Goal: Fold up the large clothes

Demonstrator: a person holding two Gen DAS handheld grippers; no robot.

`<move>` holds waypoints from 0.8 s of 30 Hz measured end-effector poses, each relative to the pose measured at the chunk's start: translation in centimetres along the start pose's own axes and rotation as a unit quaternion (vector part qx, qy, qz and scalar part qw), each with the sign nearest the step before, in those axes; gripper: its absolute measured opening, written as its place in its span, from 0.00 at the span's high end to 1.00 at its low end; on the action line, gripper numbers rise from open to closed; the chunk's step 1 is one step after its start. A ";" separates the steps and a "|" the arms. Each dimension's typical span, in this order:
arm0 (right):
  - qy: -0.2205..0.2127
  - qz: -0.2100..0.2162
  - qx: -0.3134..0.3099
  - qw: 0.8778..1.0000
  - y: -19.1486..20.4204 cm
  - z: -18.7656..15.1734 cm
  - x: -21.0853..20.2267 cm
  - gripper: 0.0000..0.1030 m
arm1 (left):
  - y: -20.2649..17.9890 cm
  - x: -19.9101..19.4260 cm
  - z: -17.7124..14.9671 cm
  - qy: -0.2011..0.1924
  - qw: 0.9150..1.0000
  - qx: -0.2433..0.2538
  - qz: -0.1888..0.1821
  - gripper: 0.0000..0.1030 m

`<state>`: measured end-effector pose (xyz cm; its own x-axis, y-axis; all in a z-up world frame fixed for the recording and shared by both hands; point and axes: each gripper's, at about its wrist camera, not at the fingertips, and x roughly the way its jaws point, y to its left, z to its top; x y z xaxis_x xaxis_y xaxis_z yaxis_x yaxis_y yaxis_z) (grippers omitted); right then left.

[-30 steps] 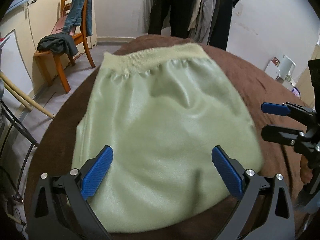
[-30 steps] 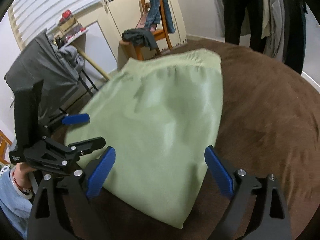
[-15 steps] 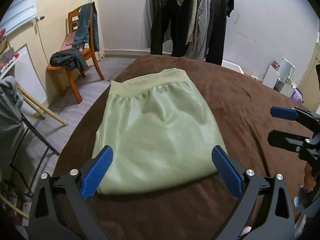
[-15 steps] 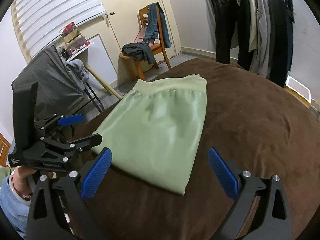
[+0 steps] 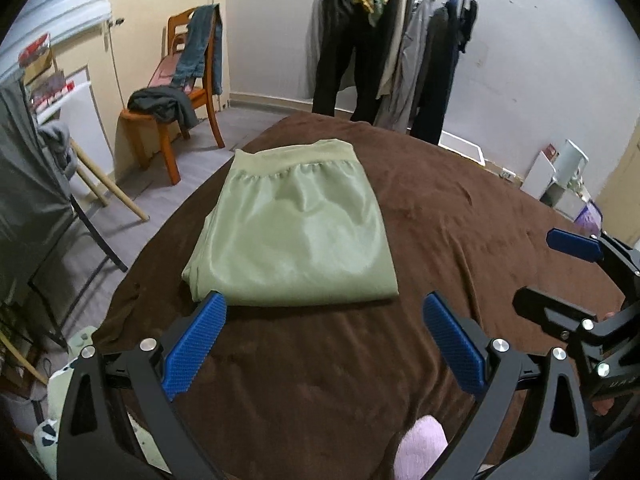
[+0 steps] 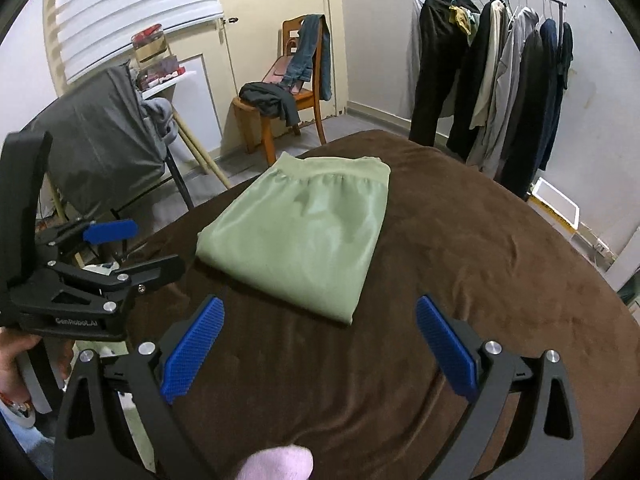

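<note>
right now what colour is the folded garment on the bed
Pale green folded garment, plain, clearest in the left wrist view.

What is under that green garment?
The green garment lies folded on a brown blanket, which shows all around it. Whatever the blanket covers is hidden, and so are the garment's inner layers.

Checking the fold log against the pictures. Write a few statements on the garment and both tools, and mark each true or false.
1. The green garment lies folded on the brown bedspread. True.
2. The left tool grips the garment. False: it is open, short of the garment's near edge.
3. The right tool is open and empty. True.
4. The garment's waistband is its nearest edge. False: the waistband is at the far end, toward the wooden chair.
</note>
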<state>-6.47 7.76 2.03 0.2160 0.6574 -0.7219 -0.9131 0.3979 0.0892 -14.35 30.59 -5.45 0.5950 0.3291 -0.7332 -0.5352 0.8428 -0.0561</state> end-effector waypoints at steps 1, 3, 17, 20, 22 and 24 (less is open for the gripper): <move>0.002 0.001 0.002 1.000 0.0 -0.3 -0.2 0.07 | -0.2 -0.3 -0.2 -0.002 1.000 0.002 0.000 0.06; 0.006 -0.003 0.009 1.000 -0.1 -1.0 -0.4 0.07 | -0.9 -0.9 -0.6 -0.011 1.000 0.001 0.002 0.06; 0.008 -0.024 0.007 1.000 0.3 -3.9 -2.2 0.07 | -3.0 -2.2 -3.5 -0.015 1.000 0.013 0.007 0.06; 0.008 -0.022 0.009 1.000 0.2 -4.0 -2.3 0.07 | -3.2 -2.1 -3.5 -0.012 1.000 0.010 0.002 0.06; 0.008 -0.023 0.011 1.000 0.1 -4.0 -2.4 0.07 | -3.3 -2.2 -3.5 -0.012 1.000 0.010 0.000 0.06; 0.007 -0.023 0.013 1.000 0.0 -4.1 -2.4 0.07 | -3.4 -2.2 -3.6 -0.014 1.000 0.010 0.001 0.06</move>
<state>-8.45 3.53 0.94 0.2524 0.6295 -0.7348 -0.8928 0.4443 0.0739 -15.99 25.46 -6.08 0.6107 0.3416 -0.7144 -0.5243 0.8506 -0.0414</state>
